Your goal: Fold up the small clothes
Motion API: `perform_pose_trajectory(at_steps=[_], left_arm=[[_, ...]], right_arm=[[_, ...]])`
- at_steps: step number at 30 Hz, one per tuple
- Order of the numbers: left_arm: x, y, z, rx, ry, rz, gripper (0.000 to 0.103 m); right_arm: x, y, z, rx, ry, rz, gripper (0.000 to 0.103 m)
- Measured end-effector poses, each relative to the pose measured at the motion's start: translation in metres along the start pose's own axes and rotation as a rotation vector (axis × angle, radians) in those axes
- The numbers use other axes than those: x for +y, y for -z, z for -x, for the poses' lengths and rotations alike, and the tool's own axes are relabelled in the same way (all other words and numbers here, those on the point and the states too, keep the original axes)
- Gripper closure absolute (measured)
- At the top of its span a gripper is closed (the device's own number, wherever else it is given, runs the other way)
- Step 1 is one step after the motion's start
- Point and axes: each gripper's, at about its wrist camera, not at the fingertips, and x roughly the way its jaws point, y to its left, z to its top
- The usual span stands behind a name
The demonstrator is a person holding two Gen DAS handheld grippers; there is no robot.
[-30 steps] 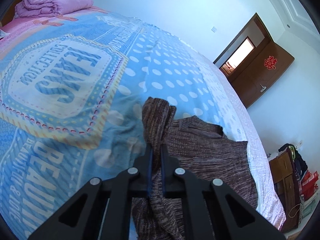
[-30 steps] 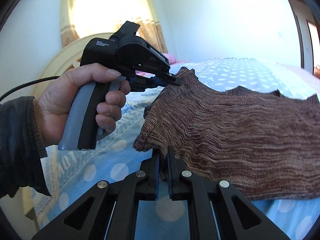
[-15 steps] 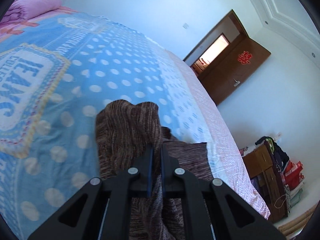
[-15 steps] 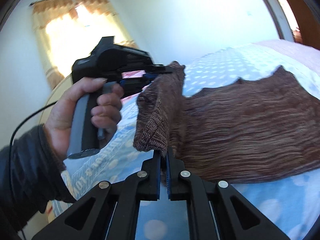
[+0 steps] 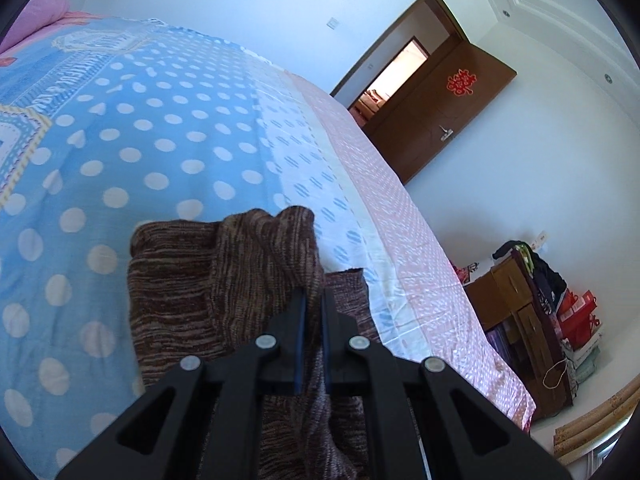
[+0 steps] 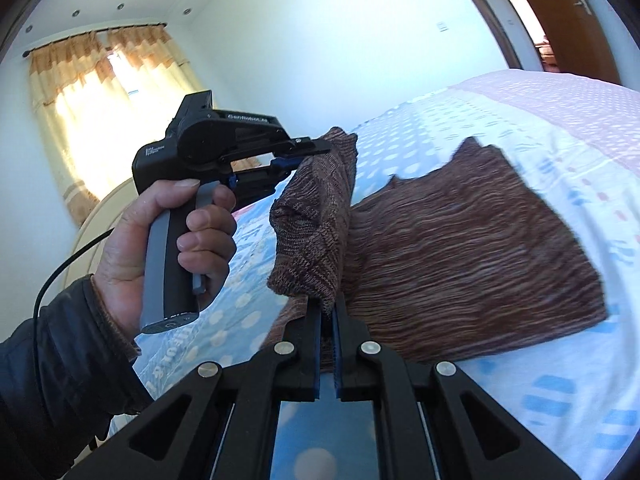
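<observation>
— Brown knit is the main thing: a small sweater (image 6: pixel 472 248) lies across the blue polka-dot bedspread (image 5: pixel 152 152), filling the middle and right of the right wrist view. What surrounds it?

— Little stands close. A pink blanket (image 5: pixel 36 20) sits at the upper left of the left wrist view, an open brown door (image 5: pixel 452 112) with a red paper ornament at the upper right, and a wooden cabinet (image 5: pixel 516 304) piled with clothes and boxes at the lower right. Lit curtains (image 6: pixel 100 112) hang at the upper left of the right wrist view. Nothing lies on the bedspread in the sweater's way.

— And the claws?

— Both are pinched nearly closed on the knit. The left claw (image 5: pixel 311 300) grips a raised fold at the bottom centre of its view, the cloth bunching up ahead of its tips. The right claw (image 6: pixel 328 312) clamps the lower edge of the same lifted flap at the bottom centre of its own view. That flap stands upright between them while the rest of the sweater lies flat on the bed.

— The hand's pose?

— A hand (image 6: pixel 160 236) in a dark sleeve wraps the left tool's grey handle at the left of the right wrist view, the tool pointing to the right toward the flap's top corner.
</observation>
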Motion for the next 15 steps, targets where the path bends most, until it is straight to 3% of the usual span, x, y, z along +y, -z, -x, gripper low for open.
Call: perform_pose_trajectory(at_steps=[15], left_arm=[[-0.067, 0.013, -0.061, 0.090, -0.033, -0.143, 0.097]], right_arm=[[-0.055, 0.000, 0.036, -0.030, 0.082, -0.173, 0.099]])
